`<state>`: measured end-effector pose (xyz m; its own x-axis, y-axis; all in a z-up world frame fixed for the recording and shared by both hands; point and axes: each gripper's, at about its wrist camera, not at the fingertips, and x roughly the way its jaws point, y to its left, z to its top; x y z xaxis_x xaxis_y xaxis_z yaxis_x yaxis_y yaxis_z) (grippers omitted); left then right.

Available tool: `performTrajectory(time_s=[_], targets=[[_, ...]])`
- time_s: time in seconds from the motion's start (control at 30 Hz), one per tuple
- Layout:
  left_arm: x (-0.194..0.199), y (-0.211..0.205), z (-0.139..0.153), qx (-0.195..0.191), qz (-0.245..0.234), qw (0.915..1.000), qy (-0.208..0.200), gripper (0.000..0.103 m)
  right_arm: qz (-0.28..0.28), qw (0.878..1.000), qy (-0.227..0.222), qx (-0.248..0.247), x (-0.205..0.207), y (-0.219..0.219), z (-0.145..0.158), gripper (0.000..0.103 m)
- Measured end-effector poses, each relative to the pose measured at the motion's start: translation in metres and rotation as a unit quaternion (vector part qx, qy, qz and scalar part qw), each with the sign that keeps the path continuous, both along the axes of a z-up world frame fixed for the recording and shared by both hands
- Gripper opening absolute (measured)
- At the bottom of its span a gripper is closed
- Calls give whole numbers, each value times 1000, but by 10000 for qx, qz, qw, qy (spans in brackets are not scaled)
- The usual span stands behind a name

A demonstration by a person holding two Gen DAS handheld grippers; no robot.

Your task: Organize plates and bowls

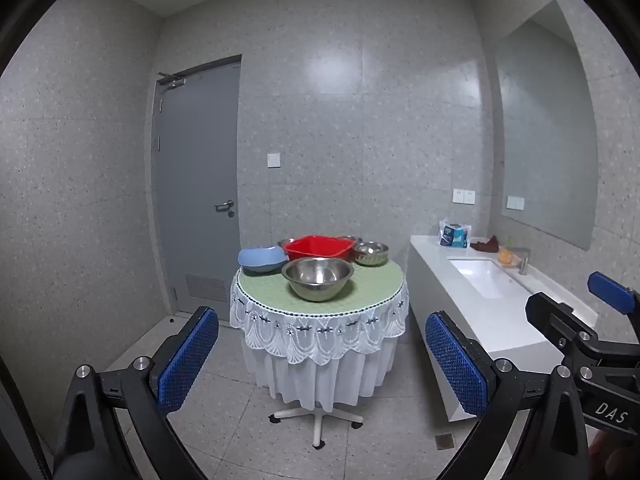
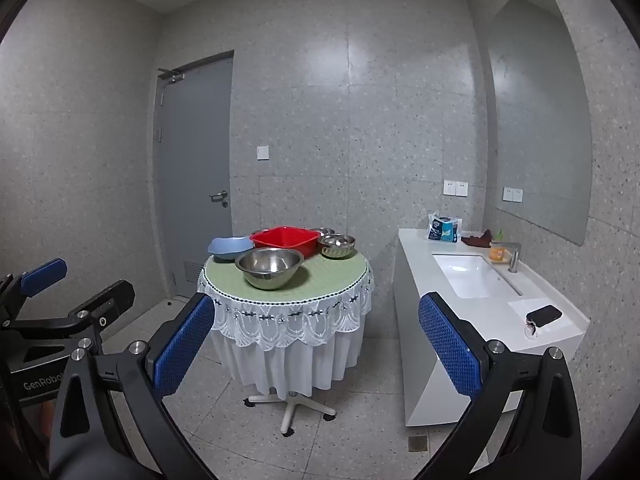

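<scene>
Two claws, left claw (image 1: pixel 322 360) and right claw (image 2: pixel 316 350), spread apart, empty; steel bowl (image 1: pixel 318 278), red basin (image 1: pixel 318 248), blue bowl (image 1: pixel 261 259) sat on worktop (image 1: pixel 372 292).

On tabletop (image 1: pixel 372 292): 1 lg steel bowl (image 1: pixel 318 278), 1 red basin (image 1: pixel 319 247), 1 blue bowl (image 1: pixel 262 259), 1 sm patterned steel bowl (image 1: pixel 371 253), plus 1 more steel bowl (image 1: pixel 349 239) behind, partly hidden. Total 5 vessels. 2 grippers, left (image 1: pixel 320 364), right (image 2: pixel 316 350).

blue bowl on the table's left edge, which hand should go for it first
Left, probably. The blue bowl sits on the left of the table, the left tongs' side; the right tongs are likelier to suit the small steel bowl. Both are open and far off.
</scene>
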<state>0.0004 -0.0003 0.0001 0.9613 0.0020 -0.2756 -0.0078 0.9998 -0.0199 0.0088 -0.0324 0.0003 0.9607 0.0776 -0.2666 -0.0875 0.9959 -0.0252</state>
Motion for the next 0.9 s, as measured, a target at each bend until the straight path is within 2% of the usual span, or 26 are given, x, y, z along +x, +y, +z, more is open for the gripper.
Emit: performTrajectory(time_s=[0.9], targets=[[-8, -2, 1, 29, 43, 9999, -99, 102, 30, 9999, -124, 53, -4, 6, 6, 103]])
